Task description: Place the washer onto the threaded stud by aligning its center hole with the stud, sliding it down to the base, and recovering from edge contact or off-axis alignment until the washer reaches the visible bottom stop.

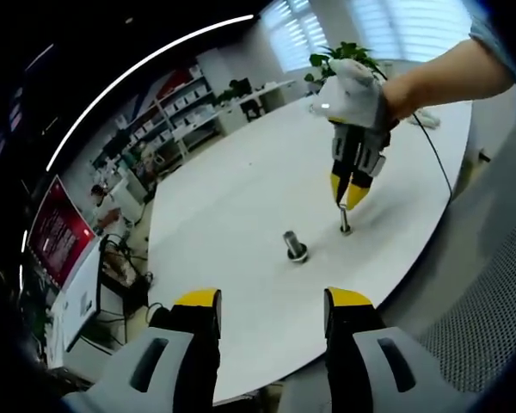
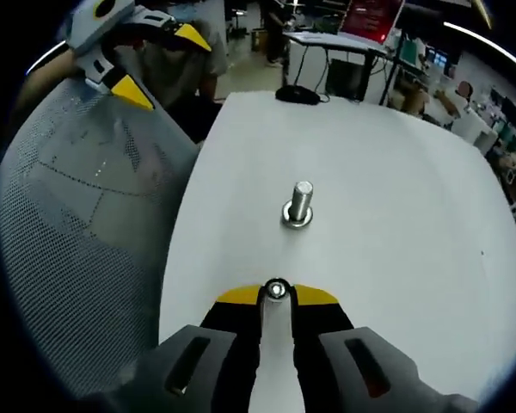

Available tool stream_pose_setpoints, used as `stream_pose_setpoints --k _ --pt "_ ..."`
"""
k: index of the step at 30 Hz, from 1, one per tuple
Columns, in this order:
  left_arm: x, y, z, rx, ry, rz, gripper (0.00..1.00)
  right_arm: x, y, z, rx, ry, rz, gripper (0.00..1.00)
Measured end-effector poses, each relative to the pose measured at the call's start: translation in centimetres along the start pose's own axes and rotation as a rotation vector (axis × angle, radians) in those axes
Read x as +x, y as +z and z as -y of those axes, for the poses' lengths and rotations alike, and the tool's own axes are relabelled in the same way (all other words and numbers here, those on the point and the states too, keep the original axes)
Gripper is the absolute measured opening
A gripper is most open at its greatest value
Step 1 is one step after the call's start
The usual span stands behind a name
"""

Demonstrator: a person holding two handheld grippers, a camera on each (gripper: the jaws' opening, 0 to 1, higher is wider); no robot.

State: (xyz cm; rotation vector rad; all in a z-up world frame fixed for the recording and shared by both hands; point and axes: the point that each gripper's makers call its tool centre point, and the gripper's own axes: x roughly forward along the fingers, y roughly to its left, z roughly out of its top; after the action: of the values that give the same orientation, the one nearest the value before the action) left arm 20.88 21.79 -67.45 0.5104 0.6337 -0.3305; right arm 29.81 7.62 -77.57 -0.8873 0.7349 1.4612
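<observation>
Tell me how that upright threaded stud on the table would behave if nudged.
The threaded stud stands on a wide head, so a light nudge probably slides it on the smooth white table rather than tipping it. It looks like metal, likely heavy for its size. Once tipped, its round shank would probably roll.

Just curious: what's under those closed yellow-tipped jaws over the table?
The right gripper has its jaws shut on a small metal bolt standing on the white table. Its foot is hidden; another bolt stands nearby.

White worktop [image 1: 241,198] with hardware

A threaded stud [image 2: 300,205] stands upright near the middle on its flanged base; a second, smaller metal piece [image 1: 345,222], possibly another stud, stands close beside it.
</observation>
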Motion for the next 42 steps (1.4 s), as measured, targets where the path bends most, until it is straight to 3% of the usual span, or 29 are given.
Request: stream_pose_setpoints --k 6,14,27,28,29,31,35,38,42 --pt "0.0 0.1 -0.1 -0.005 0.0 0.005 0.46 0.3 0.2 0.1 -0.005 0.001 -0.004 0.13" --pt "-0.1 0.3 -0.3 -0.034 0.001 0.017 0.46 1.2 -0.4 -0.1 -0.045 0.003 -0.056 0.13" --pt "-0.1 0.3 -0.3 -0.029 0.006 0.018 0.46 5.4 -2.7 -0.3 -0.078 0.021 -0.167 0.15" --pt "-0.1 0.3 -0.3 -0.03 0.007 0.019 0.46 5.6 -1.4 -0.4 -0.046 0.023 -0.09 0.15" --pt "-0.1 0.3 -0.3 -0.027 0.007 0.02 0.46 5.4 -2.0 0.0 -0.039 0.016 -0.131 0.15" --pt "-0.2 0.4 -0.4 -0.027 0.009 0.024 0.46 4.8 -2.0 0.3 -0.054 -0.01 -0.14 0.17" --pt "-0.2 0.4 -0.4 -0.027 0.009 0.024 0.46 3.1 -1.8 -0.1 -0.023 -0.028 -0.105 0.26" --pt "-0.1 0.3 -0.4 -0.027 0.009 0.023 0.46 0.8 -1.4 -0.2 0.012 -0.063 -0.045 0.27" --pt "-0.1 0.3 -0.2 -0.023 0.005 0.018 0.46 -3.6 -0.8 -1.1 0.126 -0.097 0.086 0.27"
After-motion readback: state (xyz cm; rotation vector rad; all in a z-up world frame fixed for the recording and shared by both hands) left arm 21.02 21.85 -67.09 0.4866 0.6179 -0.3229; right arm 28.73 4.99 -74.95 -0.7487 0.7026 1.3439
